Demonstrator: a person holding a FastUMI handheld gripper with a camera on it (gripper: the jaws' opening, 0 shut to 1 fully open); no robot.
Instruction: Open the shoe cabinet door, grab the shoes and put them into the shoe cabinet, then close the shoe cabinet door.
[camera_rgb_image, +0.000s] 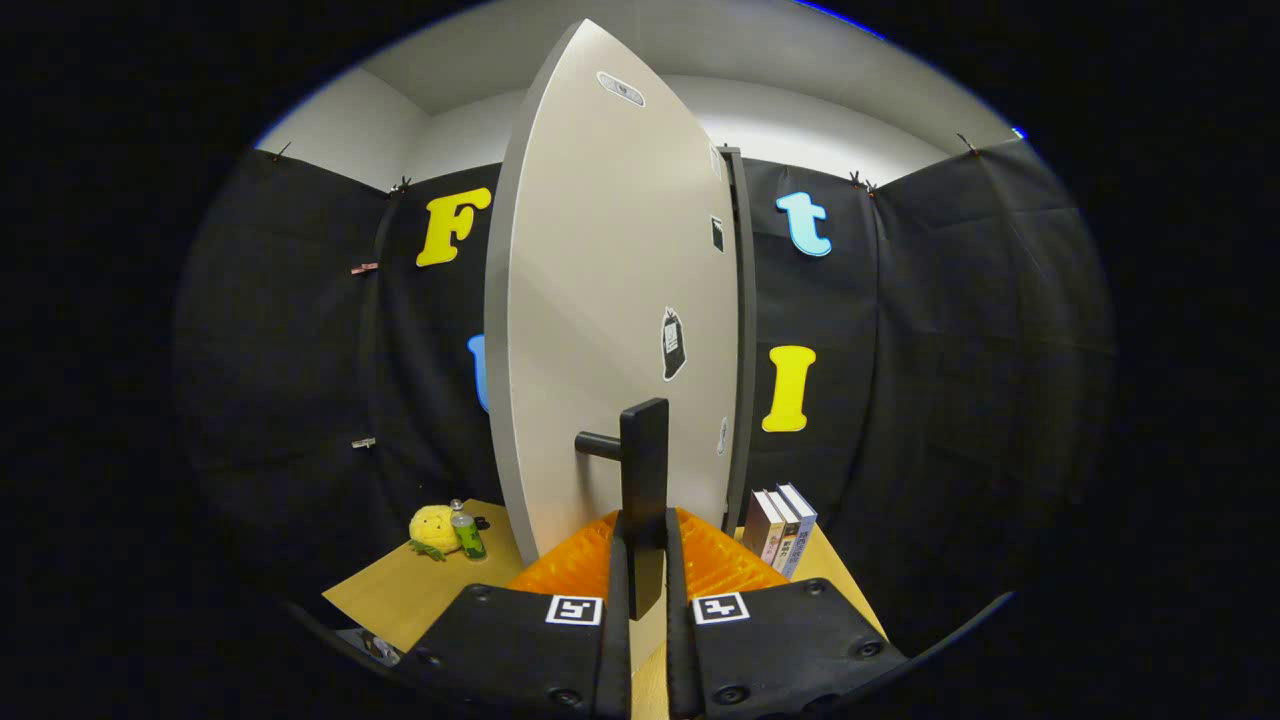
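The shoe cabinet door, a pale grey panel, stands swung part-way open, edge-on toward me. Its dark bar handle sticks out from the door's face on a short stub. My gripper is shut on the lower part of that handle, both fingers pressing on its sides. The cabinet's dark frame edge shows just behind the door on the right. Small stickers dot the door's face.
A wooden table lies below. To the left of the door sit a yellow plush toy and a small green bottle. To the right stand three books. Black cloth walls close in behind.
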